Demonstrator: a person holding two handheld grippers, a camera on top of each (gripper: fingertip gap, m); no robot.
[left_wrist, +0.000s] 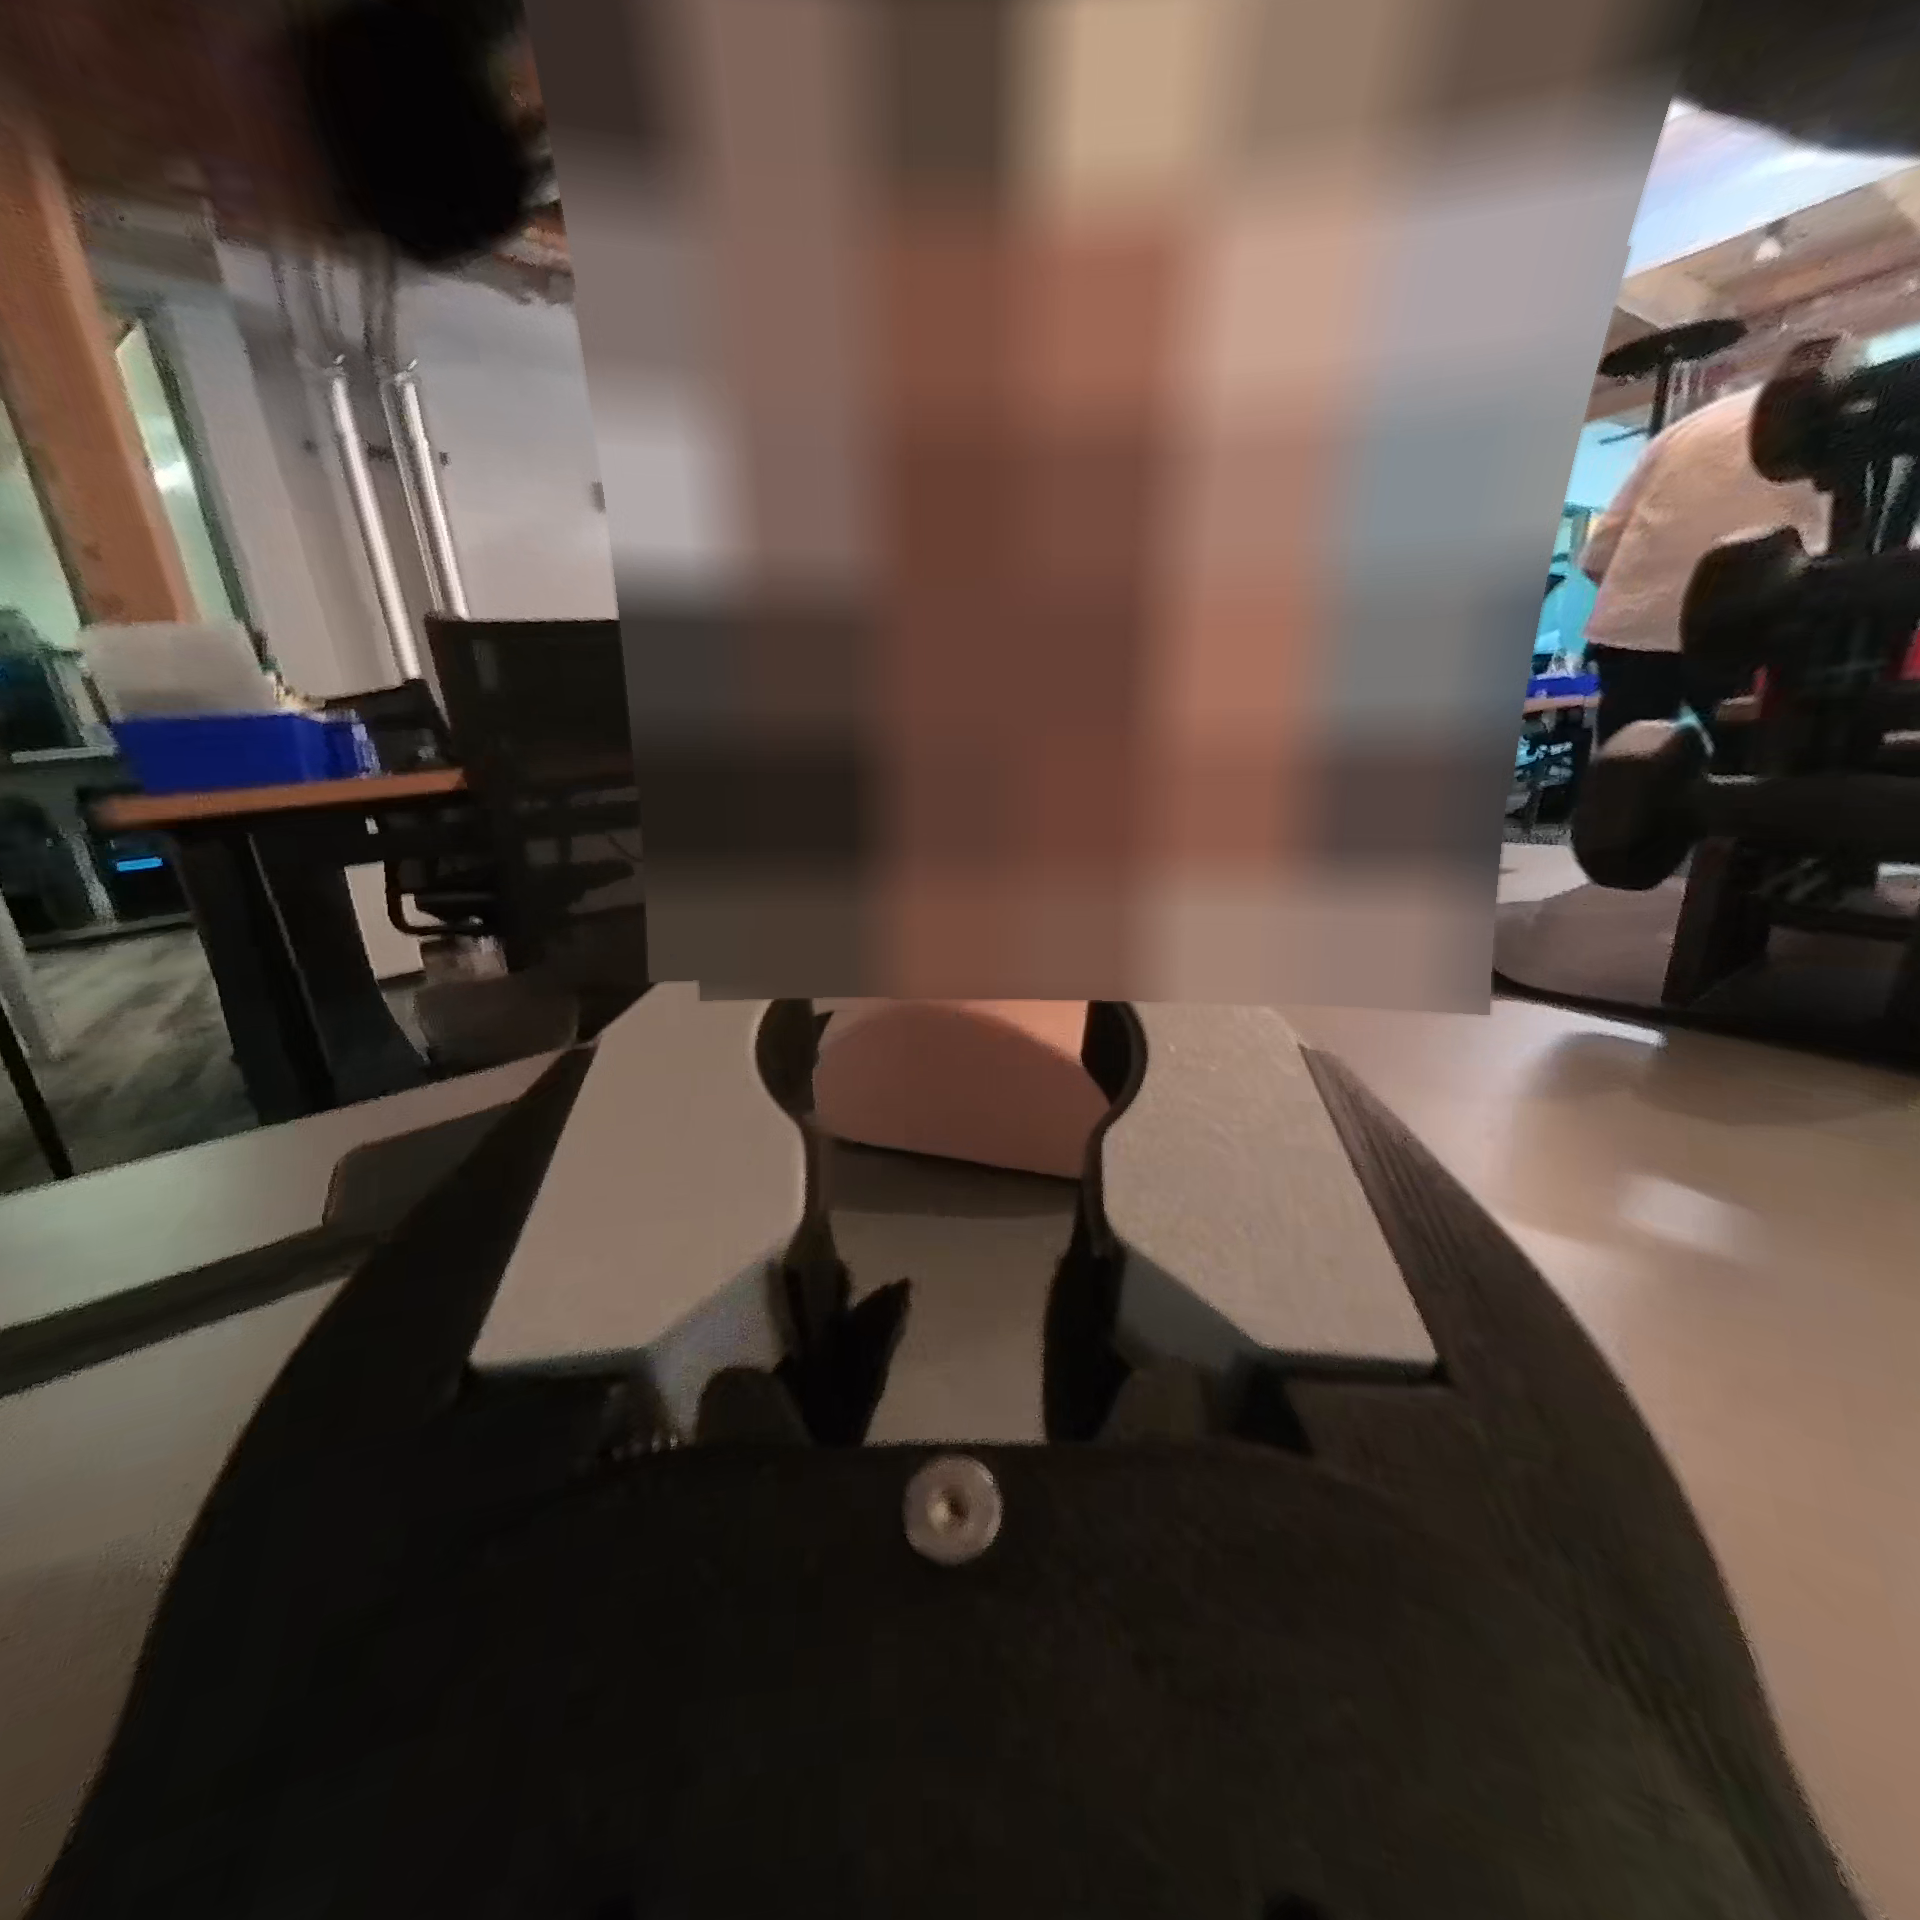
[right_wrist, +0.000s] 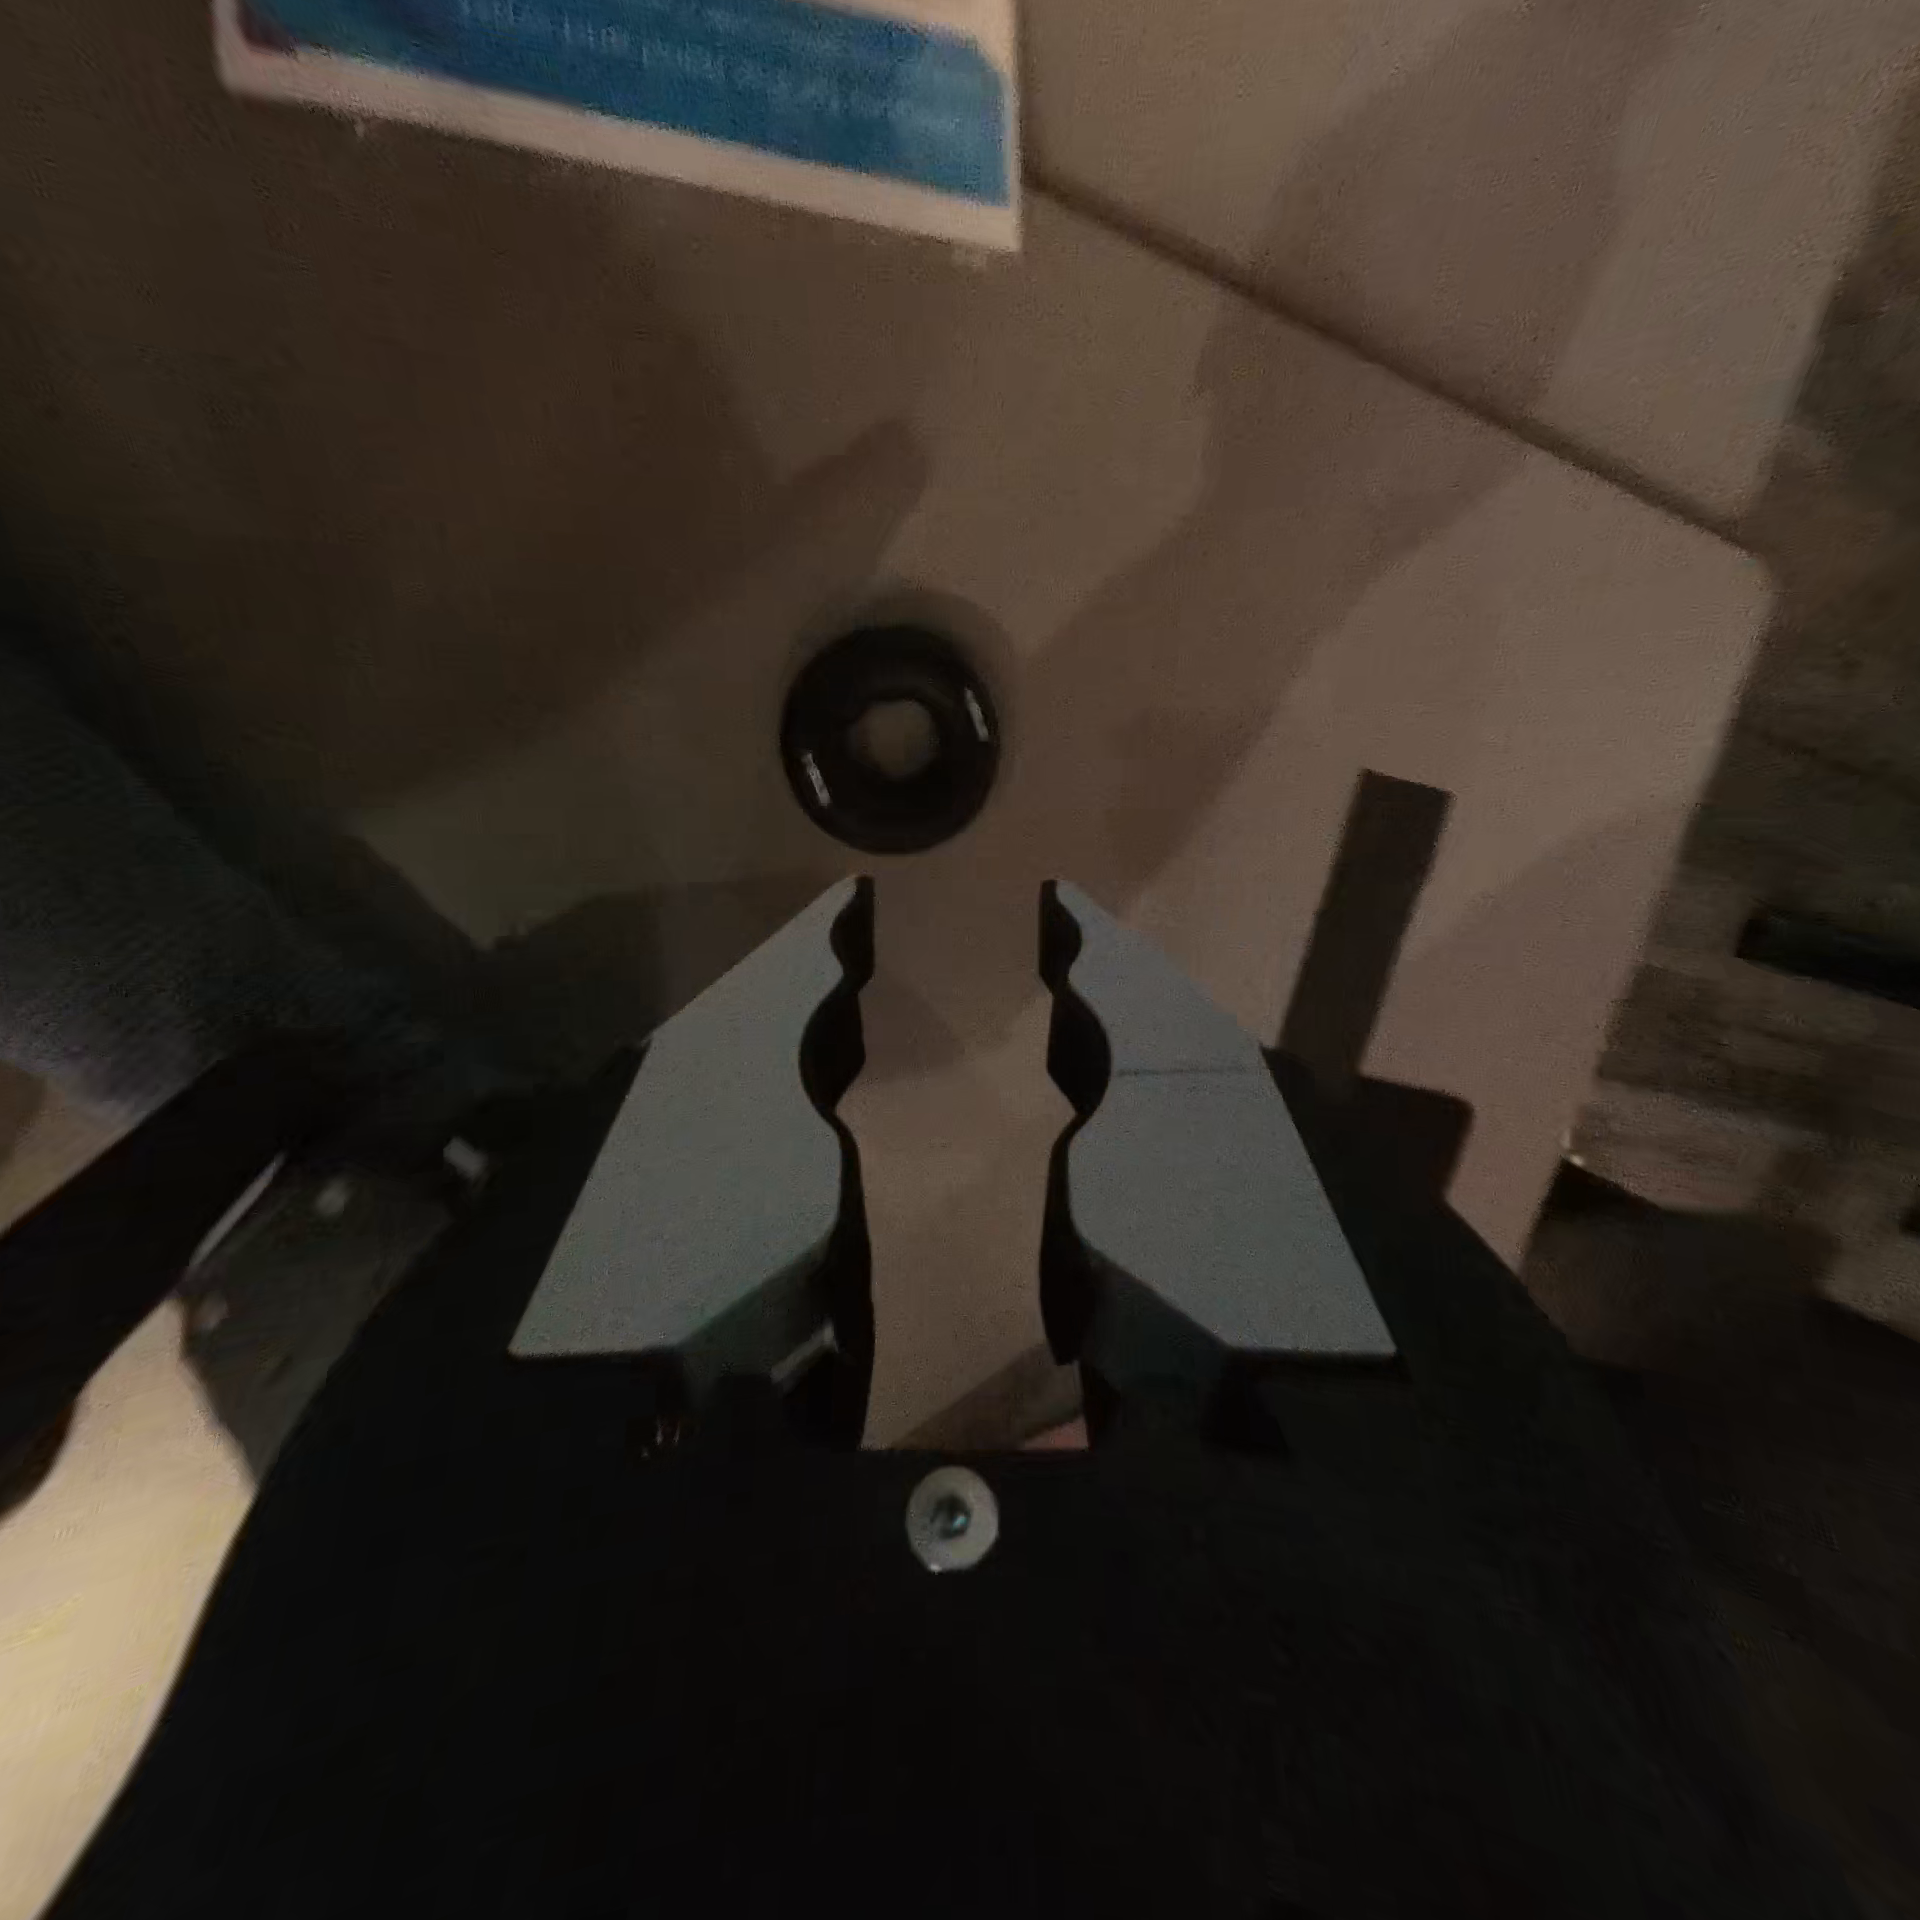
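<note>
Left gripper (left_wrist: 951, 1049): jaws parted, flanking a pink rounded object (left_wrist: 951, 1091) at 12 o'clock that rests on the pale table (left_wrist: 1558, 1247); contact cannot be confirmed. Blue bin (left_wrist: 234, 748) sits on a desk at 9 o'clock.

Right gripper (right_wrist: 958, 894): released, empty. Black ring (right_wrist: 890, 740) lies on the table just beyond the fingertips at 12 o'clock, apart from them. Blue-and-white card (right_wrist: 644, 104) lies farther off at 11 o'clock.
</note>
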